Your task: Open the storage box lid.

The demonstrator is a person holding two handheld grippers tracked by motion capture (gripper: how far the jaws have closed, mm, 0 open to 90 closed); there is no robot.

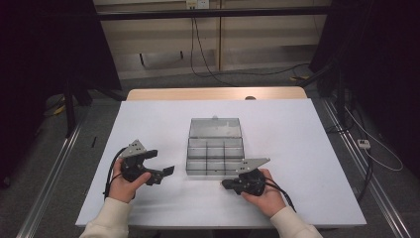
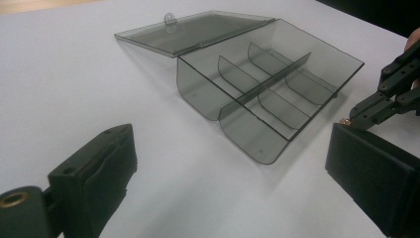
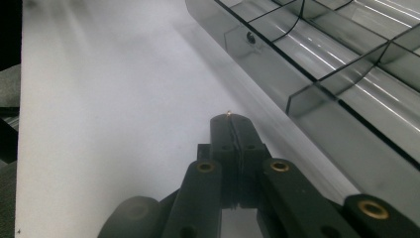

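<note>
White table, smoky compartment box lid open, left gripper agape, right gripper closed.

White tabletop under even light — grey floor around it, black cables trailing down the pale wall panels, dark curtains either side.

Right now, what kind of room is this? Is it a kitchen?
Probably not a kitchen; it looks like a lab or workshop set up for recording. A white table stands between dark curtains, cables trail over the floor, and a person works near a clear box with hand-held grippers.
</note>
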